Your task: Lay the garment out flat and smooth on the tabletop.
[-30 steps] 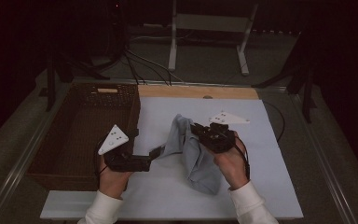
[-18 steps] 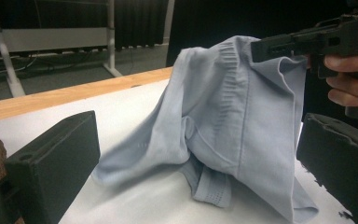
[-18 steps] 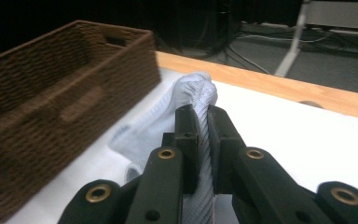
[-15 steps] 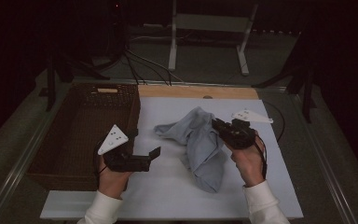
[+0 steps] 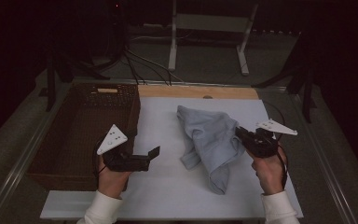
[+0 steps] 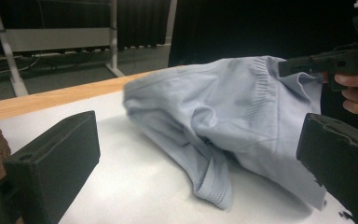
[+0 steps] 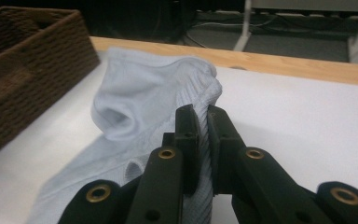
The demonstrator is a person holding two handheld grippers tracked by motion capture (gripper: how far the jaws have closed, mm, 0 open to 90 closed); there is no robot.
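Observation:
A light blue cloth (image 5: 209, 140) lies crumpled on the white table top (image 5: 168, 186), lifted along its right edge. My right gripper (image 5: 241, 135) is shut on that edge; in the right gripper view the ribbed hem of the cloth (image 7: 140, 107) is pinched between the two jaws of the gripper (image 7: 204, 121). My left gripper (image 5: 154, 152) stands open to the left of the cloth, apart from it, with nothing between its fingers. The left gripper view looks between its open jaws at the cloth (image 6: 228, 116) and the right gripper (image 6: 307, 65) holding it.
A dark brown wicker basket (image 5: 81, 126) stands at the table's left side, its wall (image 7: 23, 70) showing in the right gripper view. A wooden strip (image 5: 196, 91) runs along the far edge. A white metal stand (image 5: 209, 23) and cables lie beyond on the floor.
My right gripper has pulled the cloth's edge to the right, spreading the cloth out across the table. The left gripper has stayed in place, open.

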